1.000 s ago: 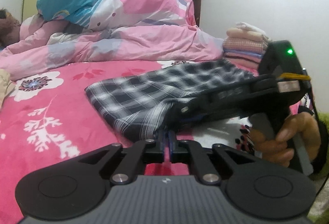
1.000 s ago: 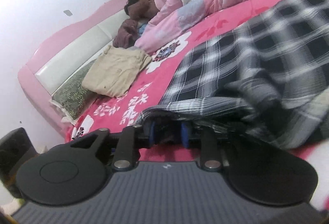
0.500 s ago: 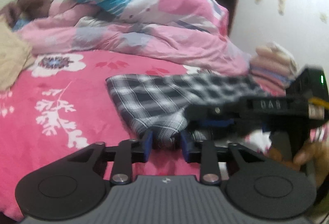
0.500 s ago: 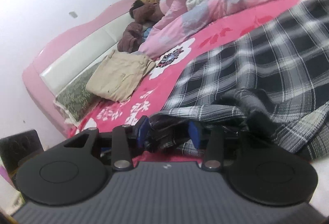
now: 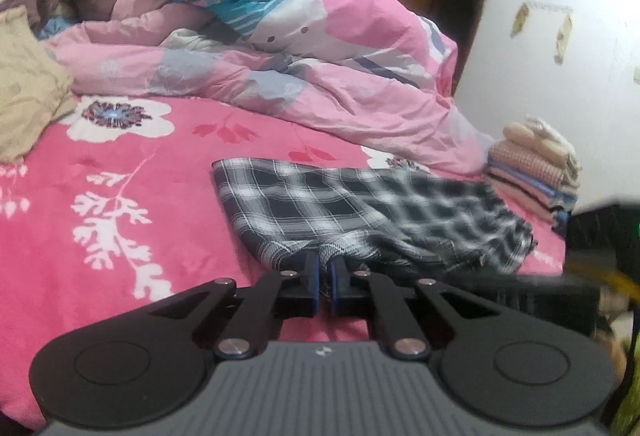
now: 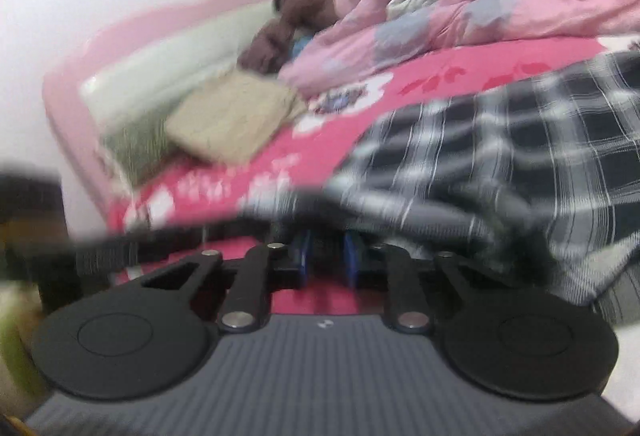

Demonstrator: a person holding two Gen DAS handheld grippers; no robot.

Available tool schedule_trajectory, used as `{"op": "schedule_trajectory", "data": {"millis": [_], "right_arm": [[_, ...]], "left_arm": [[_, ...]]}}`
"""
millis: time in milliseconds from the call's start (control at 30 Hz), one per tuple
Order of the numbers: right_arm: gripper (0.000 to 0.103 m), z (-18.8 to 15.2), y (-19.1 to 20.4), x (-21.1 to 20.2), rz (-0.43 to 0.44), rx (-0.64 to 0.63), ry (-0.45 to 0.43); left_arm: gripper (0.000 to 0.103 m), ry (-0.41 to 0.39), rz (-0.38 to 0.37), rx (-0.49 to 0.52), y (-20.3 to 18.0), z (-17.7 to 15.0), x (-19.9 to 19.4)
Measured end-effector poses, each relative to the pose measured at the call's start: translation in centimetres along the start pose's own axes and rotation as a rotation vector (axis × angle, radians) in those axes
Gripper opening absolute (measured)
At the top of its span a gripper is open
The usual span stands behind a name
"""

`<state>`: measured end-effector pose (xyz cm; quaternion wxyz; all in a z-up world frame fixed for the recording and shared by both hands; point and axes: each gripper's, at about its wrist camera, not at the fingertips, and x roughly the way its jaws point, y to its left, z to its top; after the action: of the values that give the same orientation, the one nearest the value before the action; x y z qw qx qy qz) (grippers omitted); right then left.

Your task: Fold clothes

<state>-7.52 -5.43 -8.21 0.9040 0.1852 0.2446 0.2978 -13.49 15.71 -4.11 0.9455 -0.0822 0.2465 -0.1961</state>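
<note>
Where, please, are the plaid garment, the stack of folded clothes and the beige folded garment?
plaid garment [image 5: 320, 204]: left wrist view, flat upper layer.
stack of folded clothes [image 5: 532, 172]: left wrist view, pink checked layer.
beige folded garment [image 6: 232, 120]: right wrist view, top face.

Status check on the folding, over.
Left gripper shut on plaid cloth's near edge. Right gripper just closing, cloth hem between its pads. Nothing blocking; folded stack sits beyond.
</note>
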Motion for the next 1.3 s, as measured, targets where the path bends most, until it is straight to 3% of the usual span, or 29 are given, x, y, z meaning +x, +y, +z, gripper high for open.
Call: {"op": "schedule_trajectory", "data": {"millis": [100, 300, 500, 667, 833, 933, 1067, 1200, 1300], "right_arm": [[0.015, 0.9, -0.7, 0.2, 0.009, 0.069, -0.024], [0.015, -0.1, 0.6, 2.0, -0.044, 0.010, 0.030], [0.017, -0.3, 1.2, -1.0, -0.022, -0.041, -0.015], [0.017, -0.7, 1.7, 1.8, -0.018, -0.076, 0.068], [0.016, -1.2, 0.8, 4.1, -0.025, 0.062, 0.007], [0.017, -2.1, 0.8, 2.5, -0.009, 0.059, 0.029], [0.030, -2.9, 0.7, -2.3, 0.013, 0.020, 0.033], [0.030, -3.0, -0.9, -8.0, -0.058, 0.034, -0.015], [0.030, -2.9, -2.5, -10.6, -0.136, 0.059, -0.054]], "left_arm": [[0.005, 0.000, -0.004, 0.041, -0.4, -0.2, -0.4], [0.005, 0.013, 0.003, 0.061, -0.5, -0.8, -0.4], [0.005, 0.003, 0.007, 0.080, -0.3, -0.9, -0.6], [0.005, 0.017, 0.008, 0.099, -0.6, -1.6, -0.7], [0.005, 0.038, 0.020, 0.106, -0.2, -2.1, -0.5], [0.007, 0.091, 0.025, 0.150, -0.4, -2.6, 0.0], [0.020, 0.148, 0.009, 0.163, -0.4, -2.9, -0.6], [0.020, 0.100, -0.027, 0.193, -1.2, -2.1, -2.3], [0.032, 0.057, -0.058, 0.275, -3.4, -1.2, -1.6]]}}
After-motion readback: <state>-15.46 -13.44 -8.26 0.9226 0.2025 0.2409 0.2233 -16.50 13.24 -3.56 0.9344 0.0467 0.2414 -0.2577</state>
